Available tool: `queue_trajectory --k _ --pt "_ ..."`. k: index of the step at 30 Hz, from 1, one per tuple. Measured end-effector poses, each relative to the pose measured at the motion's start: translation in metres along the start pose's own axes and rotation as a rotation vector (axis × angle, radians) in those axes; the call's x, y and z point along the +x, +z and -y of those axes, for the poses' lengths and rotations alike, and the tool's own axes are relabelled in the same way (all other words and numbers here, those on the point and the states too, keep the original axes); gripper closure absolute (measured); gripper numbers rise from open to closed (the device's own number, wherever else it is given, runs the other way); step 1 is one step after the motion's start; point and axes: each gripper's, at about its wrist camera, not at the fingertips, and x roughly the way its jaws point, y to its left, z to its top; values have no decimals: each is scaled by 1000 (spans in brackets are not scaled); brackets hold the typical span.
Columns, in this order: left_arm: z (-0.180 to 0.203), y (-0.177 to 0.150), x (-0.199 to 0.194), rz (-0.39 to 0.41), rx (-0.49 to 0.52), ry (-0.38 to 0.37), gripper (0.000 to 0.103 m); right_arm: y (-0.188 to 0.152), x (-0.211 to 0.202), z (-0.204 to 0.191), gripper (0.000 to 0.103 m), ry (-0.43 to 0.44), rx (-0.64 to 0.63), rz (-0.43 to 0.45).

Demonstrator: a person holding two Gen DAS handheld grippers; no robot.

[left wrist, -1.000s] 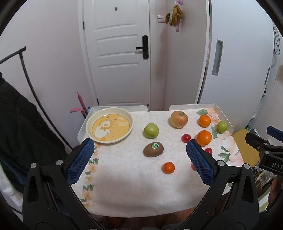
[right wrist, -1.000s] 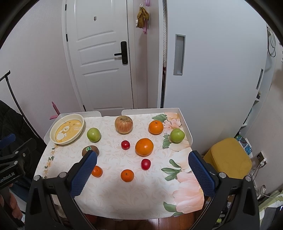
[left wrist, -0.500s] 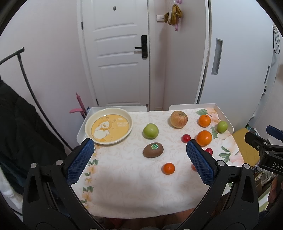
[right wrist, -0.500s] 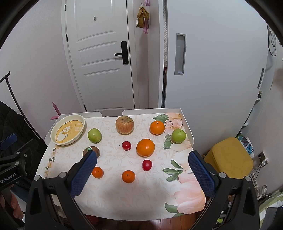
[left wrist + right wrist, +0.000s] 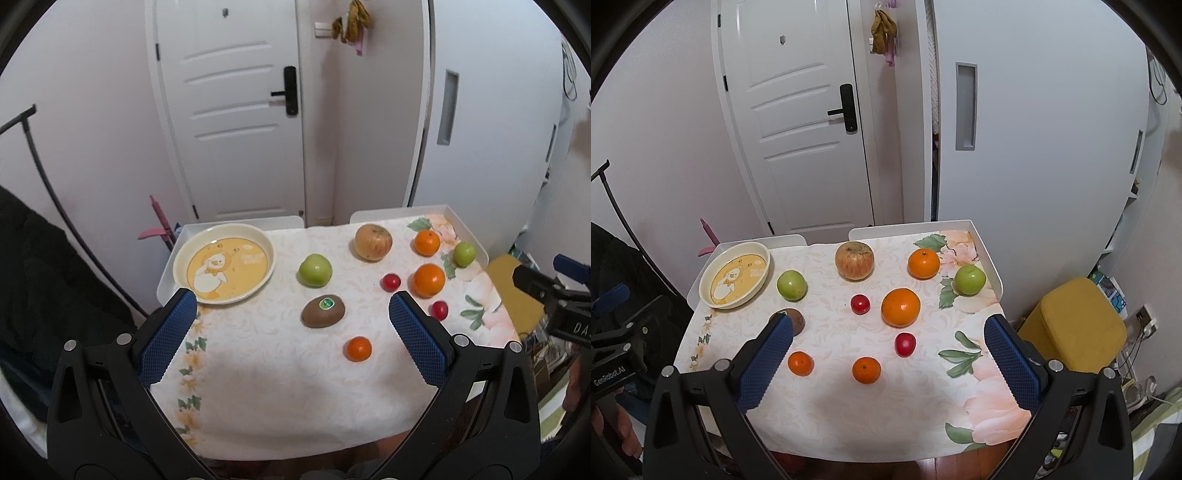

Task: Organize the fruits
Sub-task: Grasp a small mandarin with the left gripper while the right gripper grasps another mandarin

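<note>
While left claw [image 5: 290, 328] gapes, kiwi [image 5: 323, 311] lies between its fingers

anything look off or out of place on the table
Nothing spilled or damaged. The one odd thing: the yellow duck plate sits empty at the far left corner while the fruit, like the kiwi and red apple, lies scattered singly on the tablecloth.

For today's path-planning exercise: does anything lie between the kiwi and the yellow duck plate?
Nothing visible does. The kiwi and the plate are separated only by bare tablecloth; the green apple sits behind that line.
</note>
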Motion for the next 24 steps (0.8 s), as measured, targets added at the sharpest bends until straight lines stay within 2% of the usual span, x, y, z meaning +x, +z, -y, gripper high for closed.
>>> queue_trajectory --k 11,14,19,24 --pt "4 -32 59 -57 136 -130 0 -27 36 6 0 -26 10 -62" --pt "13 -47 75 -50 184 -159 0 -42 54 9 0 -7 3 -86" --pt "30 -74 103 -89 233 -220 0 -63 84 8 0 24 -76 -110" --pt "48 -94 123 -108 279 -232 0 -78 107 8 0 88 -140 -124"
